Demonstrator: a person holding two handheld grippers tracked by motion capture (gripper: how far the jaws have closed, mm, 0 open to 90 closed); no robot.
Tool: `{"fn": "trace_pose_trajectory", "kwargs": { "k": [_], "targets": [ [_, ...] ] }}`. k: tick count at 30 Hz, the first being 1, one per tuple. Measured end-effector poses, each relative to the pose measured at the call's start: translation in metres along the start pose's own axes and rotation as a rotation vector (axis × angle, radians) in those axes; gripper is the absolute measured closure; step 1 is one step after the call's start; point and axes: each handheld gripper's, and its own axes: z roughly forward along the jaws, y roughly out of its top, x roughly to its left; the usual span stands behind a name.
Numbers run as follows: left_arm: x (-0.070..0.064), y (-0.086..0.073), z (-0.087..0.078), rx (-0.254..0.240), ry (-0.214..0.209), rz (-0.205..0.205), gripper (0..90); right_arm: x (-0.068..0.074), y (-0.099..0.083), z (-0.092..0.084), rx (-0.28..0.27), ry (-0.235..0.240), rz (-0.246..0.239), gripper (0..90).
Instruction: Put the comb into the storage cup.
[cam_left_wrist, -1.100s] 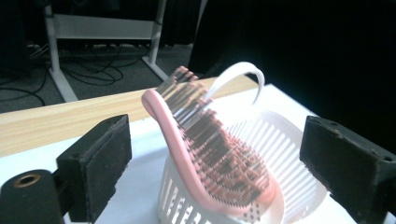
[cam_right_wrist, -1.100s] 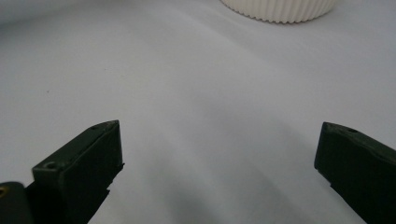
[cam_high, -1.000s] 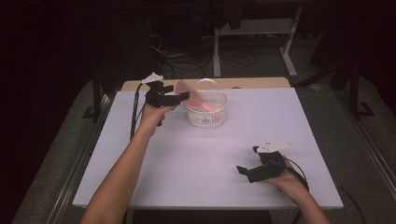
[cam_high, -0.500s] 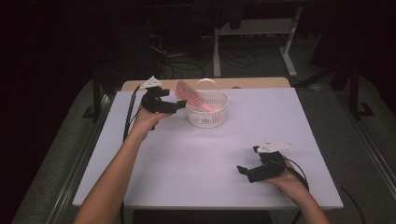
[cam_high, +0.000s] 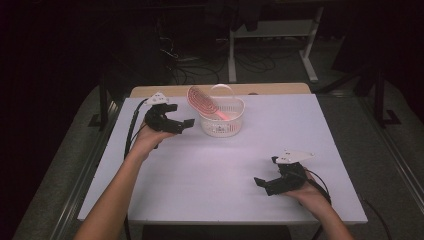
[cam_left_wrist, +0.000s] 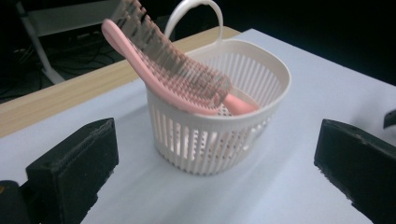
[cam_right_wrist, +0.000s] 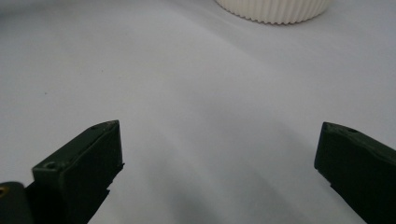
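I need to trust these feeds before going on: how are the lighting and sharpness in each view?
High view: table evenly lit, surroundings nearly black, slightly soft. Left gripper view: basket and pink brush bright and fairly sharp, background dark, near jaws blurred. Right gripper view: white tabletop washed out, soft shadows, basket base at the top edge.

Lighting: table (cam_high: 210, 170) brightly lit from overhead, surroundings near black; soft shadows; basket (cam_left_wrist: 219, 116) slightly motion-blurred; near jaws out of focus; no glare
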Motion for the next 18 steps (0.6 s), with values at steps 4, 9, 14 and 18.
{"fn": "trace_pose_trajectory", "kwargs": {
  "k": [4,9,14,18],
  "targets": [
    [-0.003,-0.006,-0.003,0.011,-0.008,0.003,0.0,-0.001,0.0,0.0,0.0,-0.002,-0.001,0.5],
    [-0.009,-0.017,-0.008,0.004,-0.017,0.009,0.1,0.0,0.0,-0.001,0.001,-0.002,-0.001,0.6],
    [-0.013,-0.031,-0.011,0.02,-0.027,0.01,0.3,-0.001,0.0,-0.001,-0.001,-0.002,-0.002,0.5],
    [-0.016,-0.037,-0.018,0.027,-0.03,0.017,0.3,0.0,0.0,-0.002,-0.001,-0.004,-0.002,0.5]
  ]
}}
